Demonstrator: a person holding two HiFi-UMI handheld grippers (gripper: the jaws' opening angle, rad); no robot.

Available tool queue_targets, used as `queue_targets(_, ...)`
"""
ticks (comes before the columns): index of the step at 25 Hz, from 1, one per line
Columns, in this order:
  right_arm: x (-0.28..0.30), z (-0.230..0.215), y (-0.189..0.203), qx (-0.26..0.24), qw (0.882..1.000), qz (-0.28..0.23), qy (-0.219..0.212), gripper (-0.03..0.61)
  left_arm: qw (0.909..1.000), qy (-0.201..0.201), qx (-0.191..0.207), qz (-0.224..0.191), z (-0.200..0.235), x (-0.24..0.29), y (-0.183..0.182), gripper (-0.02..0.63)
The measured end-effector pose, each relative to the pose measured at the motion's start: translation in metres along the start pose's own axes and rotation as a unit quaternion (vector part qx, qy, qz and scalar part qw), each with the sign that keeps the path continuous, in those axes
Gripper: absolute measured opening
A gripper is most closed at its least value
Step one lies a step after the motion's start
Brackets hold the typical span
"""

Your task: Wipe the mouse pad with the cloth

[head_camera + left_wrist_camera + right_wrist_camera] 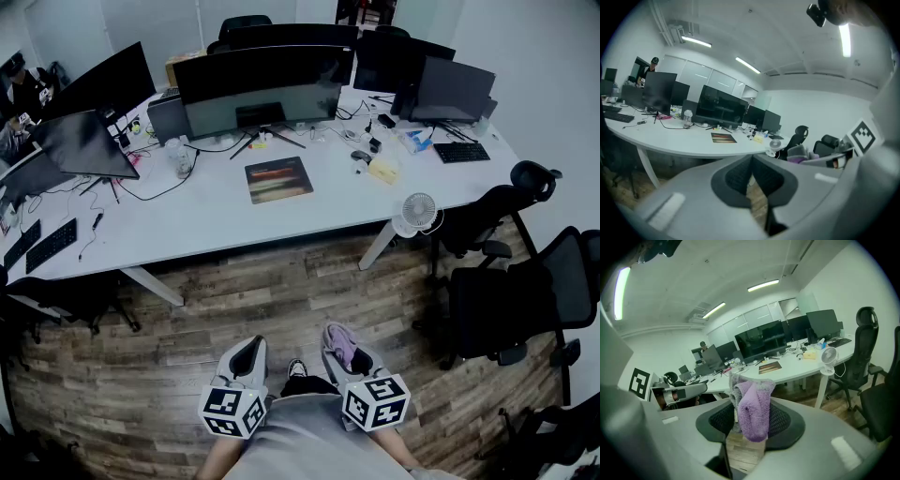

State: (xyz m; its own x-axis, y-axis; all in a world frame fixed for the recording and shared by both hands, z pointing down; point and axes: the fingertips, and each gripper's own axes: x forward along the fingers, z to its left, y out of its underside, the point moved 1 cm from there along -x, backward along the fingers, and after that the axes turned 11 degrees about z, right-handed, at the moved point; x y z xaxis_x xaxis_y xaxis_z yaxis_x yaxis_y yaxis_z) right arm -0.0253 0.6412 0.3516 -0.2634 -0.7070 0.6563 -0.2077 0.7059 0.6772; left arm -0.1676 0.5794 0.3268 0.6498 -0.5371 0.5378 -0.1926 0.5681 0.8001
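A dark mouse pad with a reddish streaked print lies on the white desk, in front of the wide monitor; it also shows far off as the mouse pad and the mouse pad. My right gripper is held low over the wooden floor, well short of the desk, shut on a purple and grey fluffy cloth that hangs from its jaws; the cloth shows at its tip. Beside it my left gripper is shut with nothing in it; in its own view the left gripper has its pads together.
Several monitors, keyboards, cables and small items crowd the desk. A small white fan stands at the desk's right front edge. Black office chairs stand on the wooden floor at the right. A person sits far left.
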Motion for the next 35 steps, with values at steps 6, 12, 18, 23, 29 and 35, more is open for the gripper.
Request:
queue_targets(6,0.022,-0.021,-0.016,-0.007,1.0,0.013,-0.005,0.165,0.9996,0.017,0.021,-0.011,-0.002,0.024,-0.019,0.0)
queue_targets(12,0.035,-0.043,-0.037,0.021,0.999,-0.002,-0.028,0.169,0.9998,-0.003,0.021,-0.004,0.001,0.048,-0.033,0.0)
queue_targets(18,0.03,-0.063,-0.068,0.032,0.995,-0.062,-0.075,0.172,0.9998,-0.013,0.008,0.008,0.002,0.062,-0.037,0.0)
queue_targets(23,0.042,-0.074,-0.077,0.024,0.995,-0.068,-0.075,0.173,0.9995,0.007,-0.022,0.02,0.009,0.074,-0.038,0.0)
queue_targets(29,0.069,-0.079,-0.09,0.012,0.997,-0.027,-0.07,0.175,0.9995,0.003,-0.028,0.014,0.028,0.103,-0.056,0.0)
queue_targets(35,0.105,-0.093,-0.136,0.012,0.998,-0.026,-0.063,0.175,0.9987,0.016,-0.042,0.026,0.056,0.152,-0.081,0.0)
